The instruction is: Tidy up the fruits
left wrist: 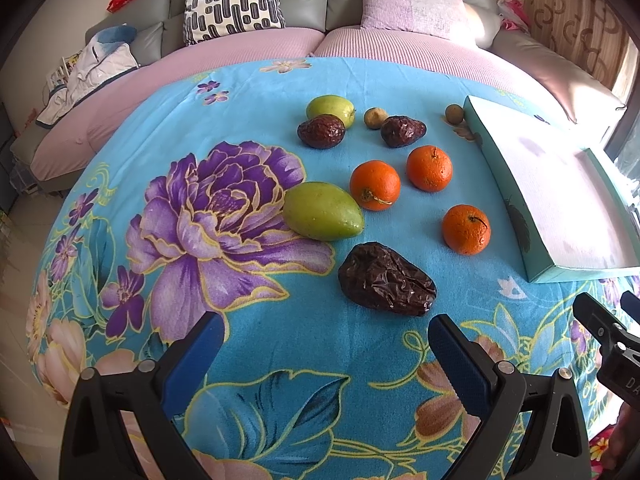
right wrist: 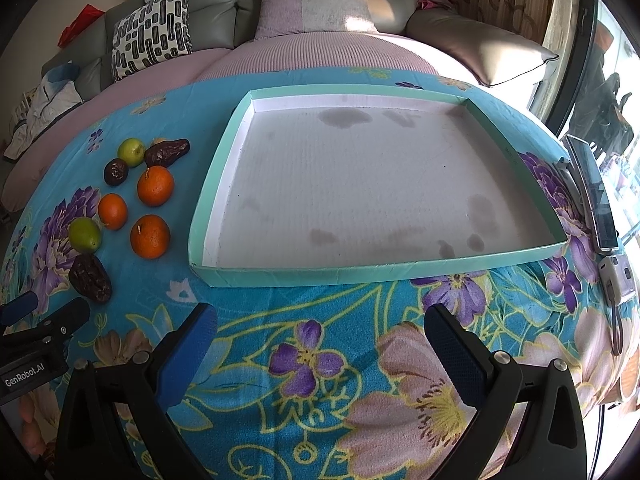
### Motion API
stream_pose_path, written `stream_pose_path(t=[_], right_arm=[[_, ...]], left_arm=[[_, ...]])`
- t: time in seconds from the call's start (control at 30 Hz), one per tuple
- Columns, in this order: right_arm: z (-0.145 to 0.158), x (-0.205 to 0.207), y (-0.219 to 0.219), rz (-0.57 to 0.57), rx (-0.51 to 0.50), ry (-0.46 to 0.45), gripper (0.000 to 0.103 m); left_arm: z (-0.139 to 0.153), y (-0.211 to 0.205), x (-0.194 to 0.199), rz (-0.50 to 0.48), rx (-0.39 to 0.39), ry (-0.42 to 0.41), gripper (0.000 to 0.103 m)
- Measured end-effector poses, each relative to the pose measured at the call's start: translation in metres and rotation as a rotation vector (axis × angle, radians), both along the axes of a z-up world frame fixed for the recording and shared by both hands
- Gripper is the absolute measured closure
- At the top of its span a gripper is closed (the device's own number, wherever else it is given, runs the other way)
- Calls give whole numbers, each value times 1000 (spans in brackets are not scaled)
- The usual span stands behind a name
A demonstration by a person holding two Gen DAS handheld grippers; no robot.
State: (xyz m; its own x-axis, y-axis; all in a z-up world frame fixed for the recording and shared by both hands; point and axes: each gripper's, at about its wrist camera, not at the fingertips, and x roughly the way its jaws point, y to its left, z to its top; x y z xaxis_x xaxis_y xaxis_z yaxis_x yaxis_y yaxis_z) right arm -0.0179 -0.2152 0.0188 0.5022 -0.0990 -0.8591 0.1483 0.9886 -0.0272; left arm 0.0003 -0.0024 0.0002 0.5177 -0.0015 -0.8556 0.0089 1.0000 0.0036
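Fruits are lying loose on the floral blue cloth (left wrist: 248, 92) covering the desk, all grouped to the left of the shallow teal box (right wrist: 224, 144), none inside it. Nearest is sitting a large wrinkled dark date (left wrist: 386, 278); just beyond it to the left a green fruit (left wrist: 323, 211) is lying on its side, almost touching an orange mandarin (left wrist: 375, 185). A second mandarin (left wrist: 429, 168) is sitting just right of that one, and a third mandarin (left wrist: 466, 229) is sitting apart, nearer the box wall. Farther back, two more dark dates (left wrist: 321, 131) (left wrist: 402, 131) are flanking a small tan fruit (left wrist: 375, 118), with a second green fruit (left wrist: 330, 110) touching the left date; another small tan fruit (left wrist: 455, 113) is resting beside the far corner of the box. The box interior is showing white, stained card with nothing in it. The left gripper (left wrist: 326, 344) is hovering over the near cloth just short of the large date, fingers spread wide and gripping nothing. The right gripper (right wrist: 320, 334) is hovering in front of the near box wall, fingers likewise wide apart and empty. A phone (right wrist: 596, 196) is lying at the far right edge of the desk. A sofa with a patterned cushion (left wrist: 234, 0) is standing behind.
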Motion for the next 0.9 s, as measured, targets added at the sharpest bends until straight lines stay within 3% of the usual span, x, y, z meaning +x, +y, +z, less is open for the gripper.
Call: stream_pose_path(t=[0.9], right_arm=[[-3,0,-1,-2,0,6,0]], left_arm=[[0,1,0,-2,-3,-1,0]])
